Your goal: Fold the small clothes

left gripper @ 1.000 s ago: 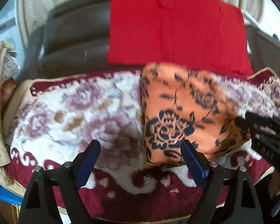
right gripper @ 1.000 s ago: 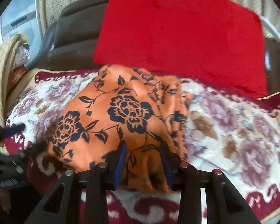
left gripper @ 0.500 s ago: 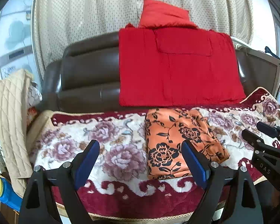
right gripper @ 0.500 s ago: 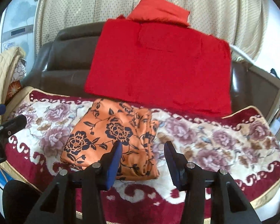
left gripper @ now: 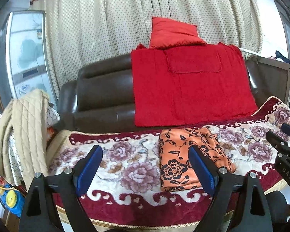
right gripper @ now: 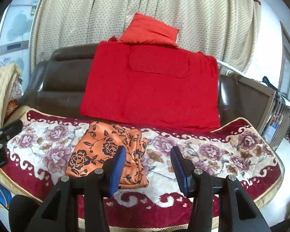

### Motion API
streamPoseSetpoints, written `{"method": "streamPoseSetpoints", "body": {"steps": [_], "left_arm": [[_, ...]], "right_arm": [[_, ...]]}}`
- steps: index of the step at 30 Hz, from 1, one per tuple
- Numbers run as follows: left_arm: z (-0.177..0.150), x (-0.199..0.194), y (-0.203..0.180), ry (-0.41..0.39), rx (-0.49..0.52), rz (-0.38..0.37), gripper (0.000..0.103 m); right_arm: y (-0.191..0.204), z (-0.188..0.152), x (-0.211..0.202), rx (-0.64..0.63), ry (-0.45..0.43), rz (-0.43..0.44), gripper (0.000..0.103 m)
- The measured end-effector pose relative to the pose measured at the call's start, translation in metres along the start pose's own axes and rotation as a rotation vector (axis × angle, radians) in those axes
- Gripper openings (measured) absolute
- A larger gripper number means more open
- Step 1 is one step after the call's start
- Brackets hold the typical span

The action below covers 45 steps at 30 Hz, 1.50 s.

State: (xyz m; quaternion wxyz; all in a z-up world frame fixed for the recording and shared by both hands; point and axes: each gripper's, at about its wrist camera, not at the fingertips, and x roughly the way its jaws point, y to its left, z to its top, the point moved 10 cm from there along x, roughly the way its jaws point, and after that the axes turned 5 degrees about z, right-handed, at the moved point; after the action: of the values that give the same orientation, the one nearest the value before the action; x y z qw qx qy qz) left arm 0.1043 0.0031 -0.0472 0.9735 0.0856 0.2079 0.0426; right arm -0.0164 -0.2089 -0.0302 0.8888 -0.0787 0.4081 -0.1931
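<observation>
So the orange flowered cloth [left gripper: 191, 158] is folded into a neat-ish rectangle and lying flat on the floral blanket [left gripper: 125, 166] that covers the sofa seat, with nothing touching it. In the left wrist view it sits at about 4 o'clock from the middle of the picture, partly behind the right blue pad; in the right wrist view it's at roughly 7 o'clock from the middle [right gripper: 108, 150], with the left pad covering its near right corner. The left gripper [left gripper: 145, 170] has its jaws spread wide with only blanket showing in the gap, and it hangs above the front edge of the seat. The right gripper [right gripper: 147, 166] has its jaws parted too, less wide, nothing between them, clear of the cloth. Each gripper peeks into the other's view: right one at 3 o'clock in the left view, left one at 9 o'clock in the right view. Behind the cloth at 12 o'clock a red quilted throw [right gripper: 150, 89] drapes over the brown leather sofa back [left gripper: 104, 96], a red cushion [left gripper: 174, 32] on top, dotted cream curtains [left gripper: 106, 29] behind. A beige quilted cover [left gripper: 21, 133] hangs over the armrest at 9 o'clock.
</observation>
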Motion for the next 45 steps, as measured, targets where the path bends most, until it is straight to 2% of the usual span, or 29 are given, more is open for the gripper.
{"method": "streamPoseSetpoints", "body": {"steps": [7, 12, 24, 45], "left_arm": [[0.013, -0.027, 0.001, -0.076, 0.028, 0.035, 0.091], [0.018, -0.034, 0.005, -0.092, 0.021, 0.038, 0.091], [0.014, -0.030, 0.015, -0.072, -0.004, 0.071, 0.091], [0.008, -0.027, 0.021, -0.053, -0.020, 0.063, 0.091]], "right_arm": [[-0.004, 0.010, -0.027, 0.002, -0.053, -0.017, 0.054], [-0.003, 0.014, -0.037, 0.005, -0.072, -0.024, 0.056], [-0.001, 0.011, -0.037, 0.021, -0.067, -0.022, 0.056], [0.008, 0.011, -0.037, 0.017, -0.064, -0.020, 0.056]]}}
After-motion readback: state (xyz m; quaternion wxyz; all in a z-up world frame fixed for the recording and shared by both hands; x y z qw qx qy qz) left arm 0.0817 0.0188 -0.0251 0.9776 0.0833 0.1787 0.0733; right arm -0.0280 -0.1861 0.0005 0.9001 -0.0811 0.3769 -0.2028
